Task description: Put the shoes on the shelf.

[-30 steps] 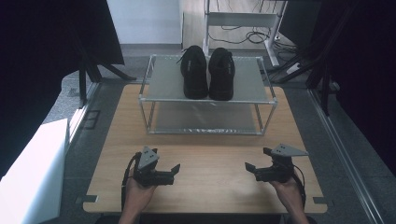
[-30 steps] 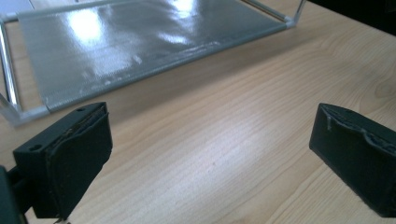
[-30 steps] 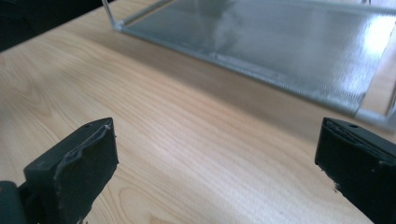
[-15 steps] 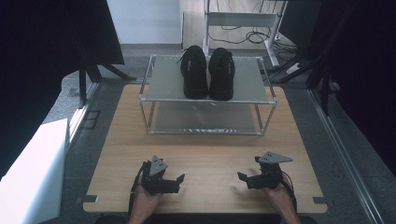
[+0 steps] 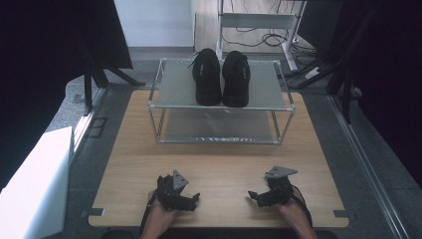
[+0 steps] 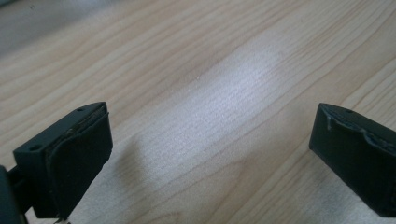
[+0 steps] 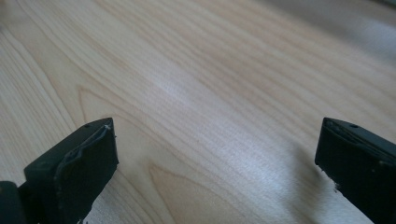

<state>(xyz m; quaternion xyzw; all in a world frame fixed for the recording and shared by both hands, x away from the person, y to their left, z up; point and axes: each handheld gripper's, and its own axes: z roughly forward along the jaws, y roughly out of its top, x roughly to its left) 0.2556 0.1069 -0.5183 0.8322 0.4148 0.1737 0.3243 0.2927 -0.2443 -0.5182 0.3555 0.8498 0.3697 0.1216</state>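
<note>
Two black shoes (image 5: 221,78) stand side by side, toes toward me, on the top shelf of a small metal rack (image 5: 169,94) at the back of the wooden table (image 5: 224,162). My left gripper (image 5: 191,200) lies low near the table's front edge, left of centre, pointing right. My right gripper (image 5: 255,196) lies near the front edge, right of centre, pointing left. In the left gripper view my left gripper (image 6: 210,149) stands open over bare wood. In the right gripper view my right gripper (image 7: 217,158) also stands open with only wood between its jaws.
The rack has a lower shelf (image 5: 219,125) with nothing on it. A white panel (image 5: 35,184) stands beside the table's left edge. Dark curtains and stand legs flank both sides. Bare wood lies between the grippers and the rack.
Both hands have drawn back toward the table's front edge and dropped lower. The jaws stay open and the shoes have not moved.
</note>
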